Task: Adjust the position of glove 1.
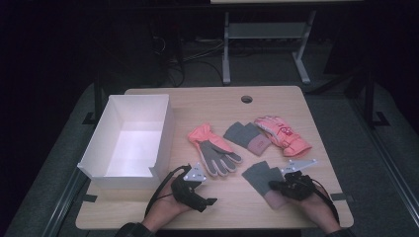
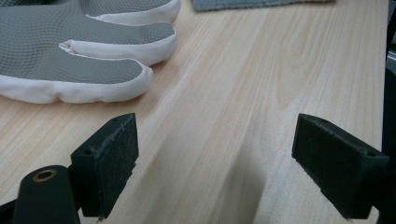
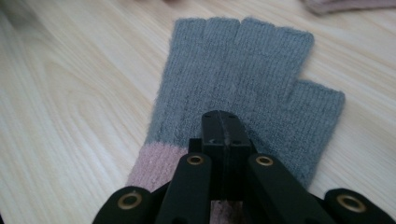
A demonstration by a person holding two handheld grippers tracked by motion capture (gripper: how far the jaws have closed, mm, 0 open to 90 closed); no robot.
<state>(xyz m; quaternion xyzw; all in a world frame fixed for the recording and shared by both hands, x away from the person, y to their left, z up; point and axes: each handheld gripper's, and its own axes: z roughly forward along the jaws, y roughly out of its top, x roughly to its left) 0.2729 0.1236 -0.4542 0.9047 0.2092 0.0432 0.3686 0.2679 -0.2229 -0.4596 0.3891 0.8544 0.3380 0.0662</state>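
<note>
While the right gripper (image 3: 223, 122) has its fingers pressed together with nothing between them, it hovers over the grey fingerless glove (image 3: 243, 79) near the front right corner of the bench (image 1: 217, 106); whether the tips touch the knit I cannot tell. That glove lies flat, its pink cuff toward the front edge. The left gripper (image 2: 215, 163) sits near the front edge, left of centre, fingers spread wide over bare wood, holding nothing. Just beyond it lies an orange glove with a grey palm (image 1: 213, 150), near the bench's middle. A second grey fingerless glove (image 1: 247, 136) and an orange padded glove (image 1: 282, 134) lie toward the right edge. A white box (image 1: 129, 173) stands along the left edge.
</note>
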